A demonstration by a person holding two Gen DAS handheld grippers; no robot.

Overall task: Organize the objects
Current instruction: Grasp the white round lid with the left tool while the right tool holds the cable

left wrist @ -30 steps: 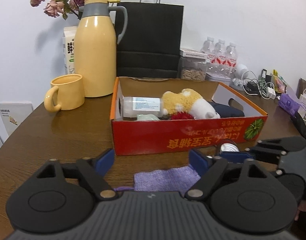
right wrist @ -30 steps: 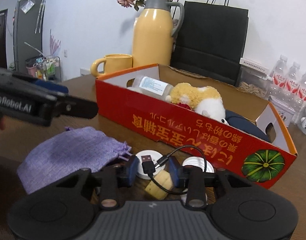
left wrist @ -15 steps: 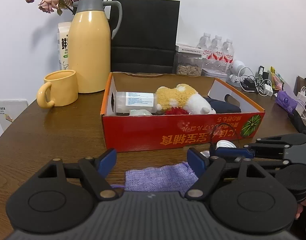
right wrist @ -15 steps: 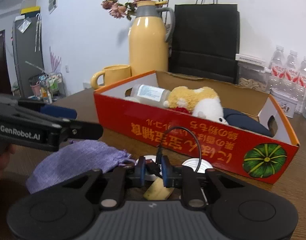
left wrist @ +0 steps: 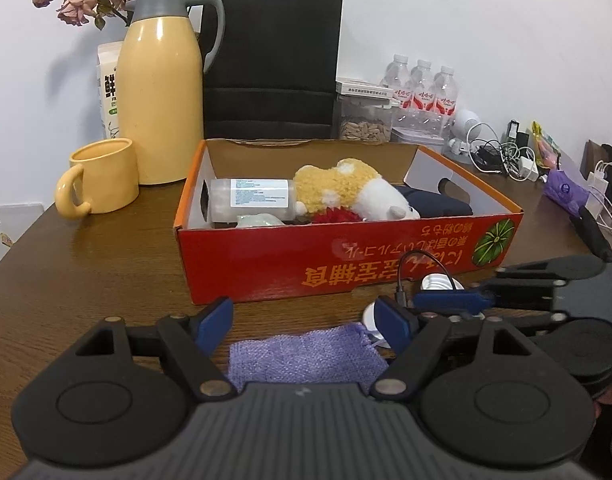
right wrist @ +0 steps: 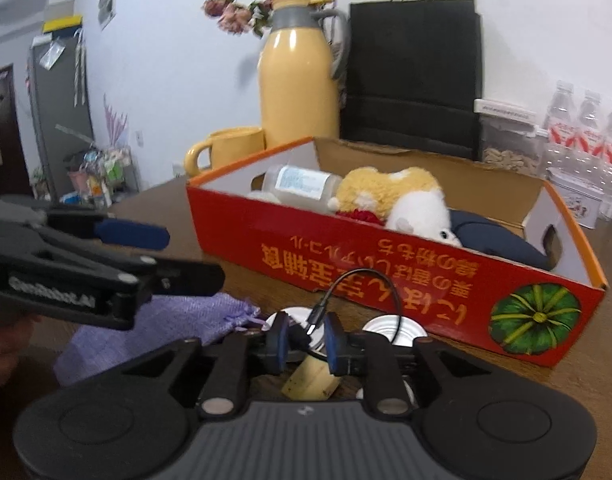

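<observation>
Yellow thermos (left wrist: pixel 159 100), mug (left wrist: pixel 100 178), black bag (left wrist: pixel 272 64) behind.

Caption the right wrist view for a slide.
Right gripper, opening, around a black cable before the red box.

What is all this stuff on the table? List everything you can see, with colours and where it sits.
Red cardboard box: one, table centre.
Plush toy: one, yellow-white, in box.
Clear plastic bottle: one, lying in box.
Dark blue cloth: one, in box, right.
Yellow thermos jug: one, behind box, left.
Yellow mug: one, beside jug.
Black paper bag: one, against wall.
Water bottles: three, clear, back right.
Purple fabric pouch: one, near edge.
Black USB cable: one, before box.
Left gripper: open, above pouch.
Right gripper: jaws opening around cable plug.
</observation>
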